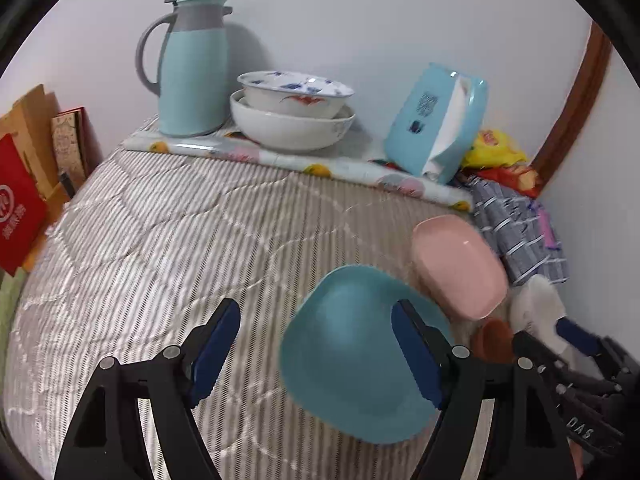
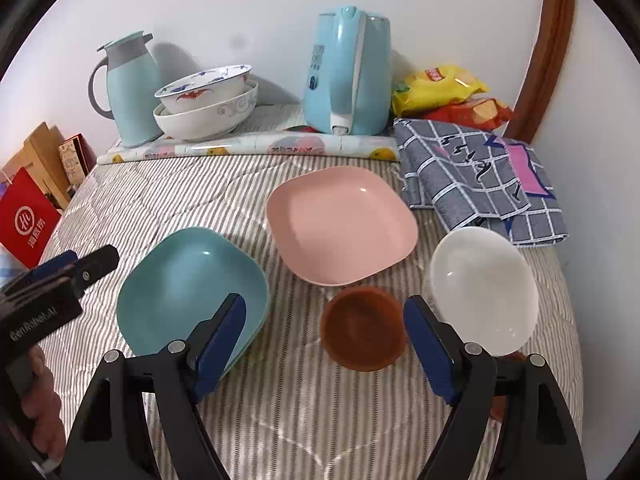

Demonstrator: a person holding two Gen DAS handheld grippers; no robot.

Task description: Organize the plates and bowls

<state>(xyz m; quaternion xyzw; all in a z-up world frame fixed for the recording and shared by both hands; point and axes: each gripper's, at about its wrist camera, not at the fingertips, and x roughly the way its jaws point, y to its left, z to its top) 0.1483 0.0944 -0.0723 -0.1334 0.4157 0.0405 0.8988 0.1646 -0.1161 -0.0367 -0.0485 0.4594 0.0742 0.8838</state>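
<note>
The left gripper's [image 2: 60, 276] black body bears white "GenRobot.AI". The right gripper's [image 1: 576, 344] body shows "DAS". A red bag [image 2: 30, 222] beside the bed's left edge carries a circled "Hi" logo above unreadable Chinese characters.

Left wrist view: right gripper [image 1: 560, 340] hides most of white bowl [image 1: 536, 304] and brown bowl [image 1: 494, 338]; both blurred.
</note>
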